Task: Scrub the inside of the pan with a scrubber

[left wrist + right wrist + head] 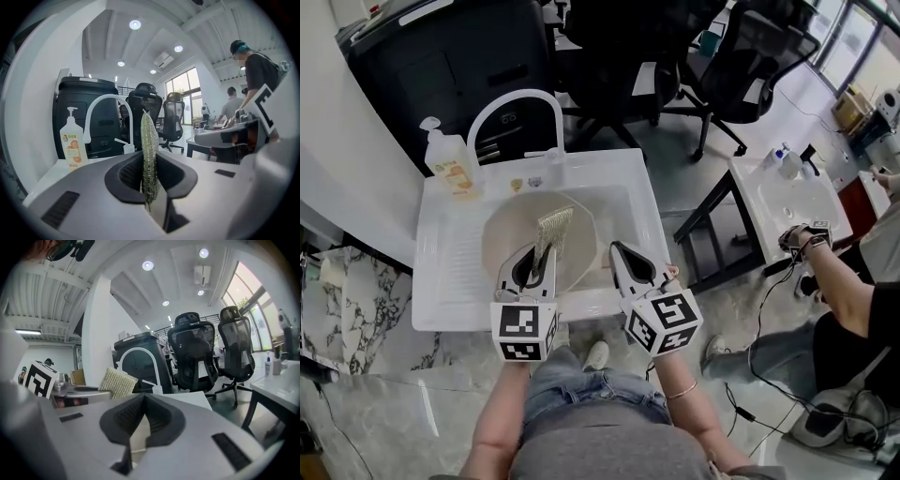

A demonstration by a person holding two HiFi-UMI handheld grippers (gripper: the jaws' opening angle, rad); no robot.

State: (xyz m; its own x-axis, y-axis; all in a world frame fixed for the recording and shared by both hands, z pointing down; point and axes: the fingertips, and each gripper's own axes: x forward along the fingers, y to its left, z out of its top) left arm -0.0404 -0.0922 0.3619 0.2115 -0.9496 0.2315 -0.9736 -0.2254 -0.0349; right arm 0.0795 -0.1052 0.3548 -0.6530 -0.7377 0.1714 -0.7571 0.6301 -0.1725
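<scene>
Left tool (541, 251) is clamping the scrubber (553, 228) above the pan (501, 242), while right tool (616, 248), jaws together and empty, is hovering beside the pan's rim.

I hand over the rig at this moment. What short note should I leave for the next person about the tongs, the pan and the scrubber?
Left tongs: shut on the scrubber, held over the inside of the pan; whether it touches cannot be told.
Right tongs: shut, empty, near the front edge of the sink, right of the pan.
The pan lies in the sink.
Done: the scrubber is in the grasp.
Left: scrub the pan's inside; how much is already scrubbed does not show.
</scene>
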